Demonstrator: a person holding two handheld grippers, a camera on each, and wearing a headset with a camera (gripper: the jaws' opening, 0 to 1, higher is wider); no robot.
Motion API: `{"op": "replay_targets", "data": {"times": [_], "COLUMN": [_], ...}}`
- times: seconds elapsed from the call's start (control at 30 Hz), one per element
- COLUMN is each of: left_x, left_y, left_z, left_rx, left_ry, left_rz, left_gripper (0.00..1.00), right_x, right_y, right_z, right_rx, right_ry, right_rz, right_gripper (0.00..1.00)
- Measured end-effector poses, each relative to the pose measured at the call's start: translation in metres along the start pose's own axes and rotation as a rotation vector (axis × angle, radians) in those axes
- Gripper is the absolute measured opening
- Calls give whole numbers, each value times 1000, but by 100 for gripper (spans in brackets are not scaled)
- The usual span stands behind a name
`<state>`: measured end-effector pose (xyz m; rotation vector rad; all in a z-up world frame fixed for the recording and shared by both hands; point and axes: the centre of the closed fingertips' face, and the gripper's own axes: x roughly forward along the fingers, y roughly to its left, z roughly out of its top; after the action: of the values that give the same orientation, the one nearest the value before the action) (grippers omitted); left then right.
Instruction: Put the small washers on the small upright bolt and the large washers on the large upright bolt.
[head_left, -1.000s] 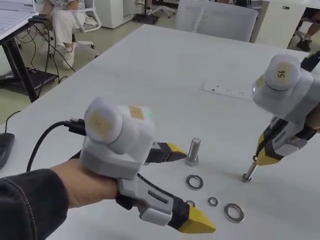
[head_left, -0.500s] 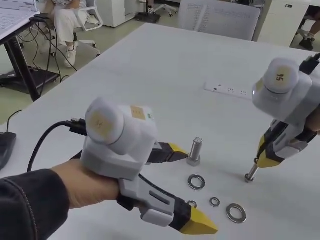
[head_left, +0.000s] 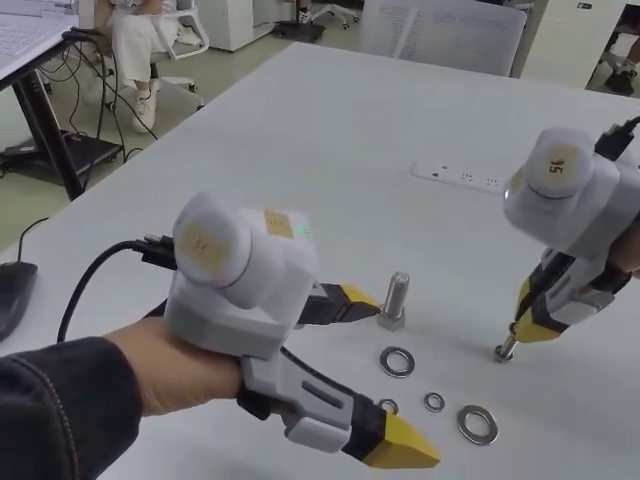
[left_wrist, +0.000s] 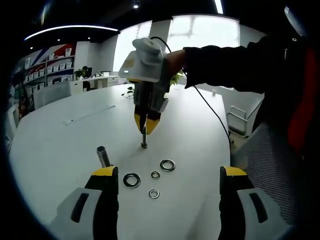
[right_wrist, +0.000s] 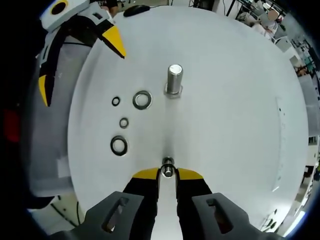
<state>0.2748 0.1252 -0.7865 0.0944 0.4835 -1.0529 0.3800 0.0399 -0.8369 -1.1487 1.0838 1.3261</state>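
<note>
Your right gripper angles down, pinching the small bolt; your left gripper hovers wide open above the washers.

Two bolts stand upright on the table: one large bolt and one small bolt to its right. Four washers lie on the person's side of the large bolt. Two are large: the near large washer and the far large washer. Two are small: the left small washer and the right small washer. One power strip lies beyond the large bolt.
</note>
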Motion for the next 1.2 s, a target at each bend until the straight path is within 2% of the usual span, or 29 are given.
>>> {"op": "replay_targets", "data": {"times": [0.6, 1.2], "left_x": [0, 0], "left_y": [2, 1], "left_z": [-1, -1], "left_rx": [-4, -5], "left_ry": [3, 1], "left_rz": [3, 4], "left_gripper": [83, 83], "right_x": [25, 32], "right_y": [3, 2], "right_z": [-3, -6], "right_rx": [5, -2], "right_ry": [20, 27], "right_rz": [13, 16], "right_gripper": [14, 14]}}
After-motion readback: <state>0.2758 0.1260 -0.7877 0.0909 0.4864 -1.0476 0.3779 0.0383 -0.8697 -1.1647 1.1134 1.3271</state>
